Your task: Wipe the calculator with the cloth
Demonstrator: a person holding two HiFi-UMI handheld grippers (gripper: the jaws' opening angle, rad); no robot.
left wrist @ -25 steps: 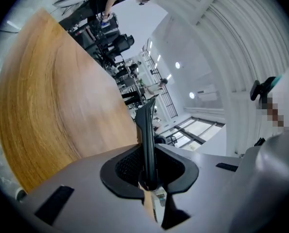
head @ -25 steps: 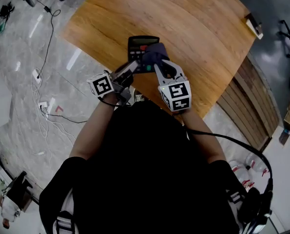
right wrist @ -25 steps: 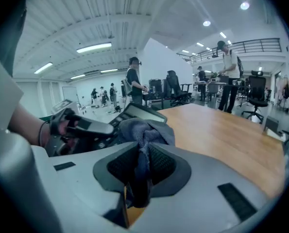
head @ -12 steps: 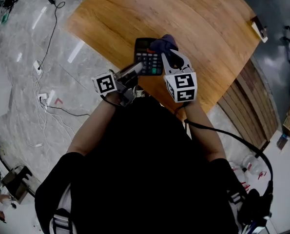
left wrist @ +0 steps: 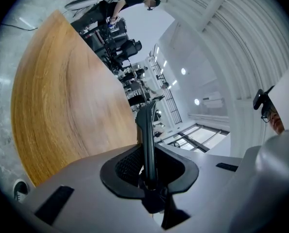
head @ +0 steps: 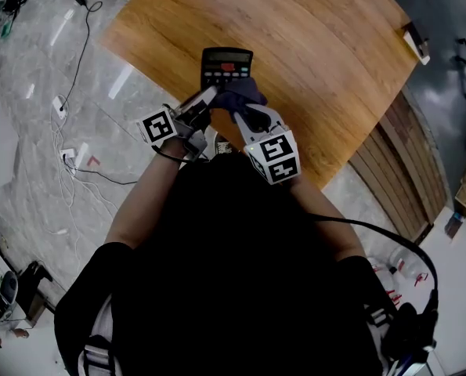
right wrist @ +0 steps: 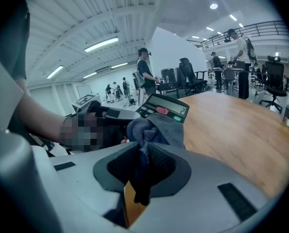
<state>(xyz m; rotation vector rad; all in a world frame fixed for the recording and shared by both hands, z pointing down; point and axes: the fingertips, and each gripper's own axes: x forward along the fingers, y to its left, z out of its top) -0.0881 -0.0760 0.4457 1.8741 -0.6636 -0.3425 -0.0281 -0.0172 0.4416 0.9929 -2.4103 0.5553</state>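
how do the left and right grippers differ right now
The left gripper is clamped on the calculator, a thin hard edge between its jaws. The right gripper is clamped on the bunched dark cloth. The left holds the calculator by its near edge, while the right lays its cloth over the keys. Both are shut on something, above the wooden table.

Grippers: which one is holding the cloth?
The right gripper: its jaws pinch the dark blue cloth, while the left gripper clamps the calculator by its edge.
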